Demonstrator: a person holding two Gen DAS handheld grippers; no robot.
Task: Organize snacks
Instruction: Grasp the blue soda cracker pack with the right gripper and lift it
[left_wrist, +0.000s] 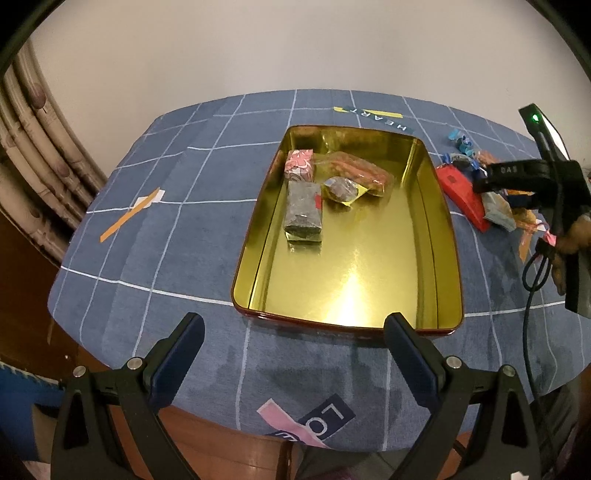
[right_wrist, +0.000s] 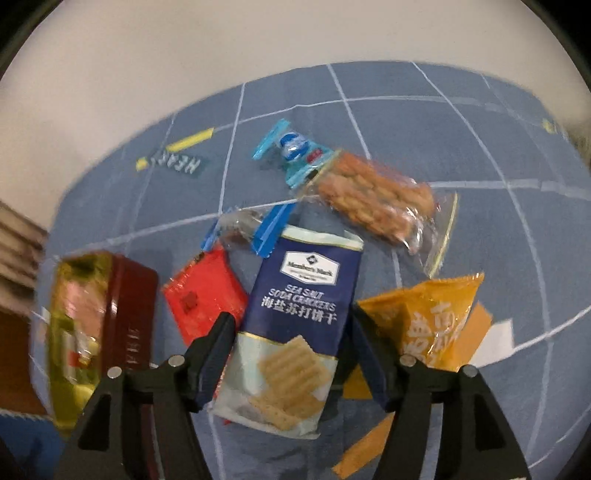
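A gold tin (left_wrist: 436, 236) with a dark red outside sits on the blue table and holds several snack packs: a pink one (left_wrist: 300, 165), a grey one (left_wrist: 303, 212), a clear bag of nuts (left_wrist: 360, 173). My left gripper (left_wrist: 293, 330) is open and empty just in front of the tin. My right gripper (right_wrist: 291, 332) is shut on a blue sea salt soda cracker pack (right_wrist: 295, 325) among the loose snacks right of the tin (right_wrist: 125, 314). It also shows in the left wrist view (left_wrist: 517, 181).
Loose snacks lie around the crackers: a red pack (right_wrist: 203, 295), an orange bag (right_wrist: 432, 317), a clear bag of nuts (right_wrist: 376, 199), a blue wrapped candy (right_wrist: 291, 147). The blue grid tablecloth (left_wrist: 166, 221) ends at the wall behind. A cable (left_wrist: 532, 295) hangs at the right.
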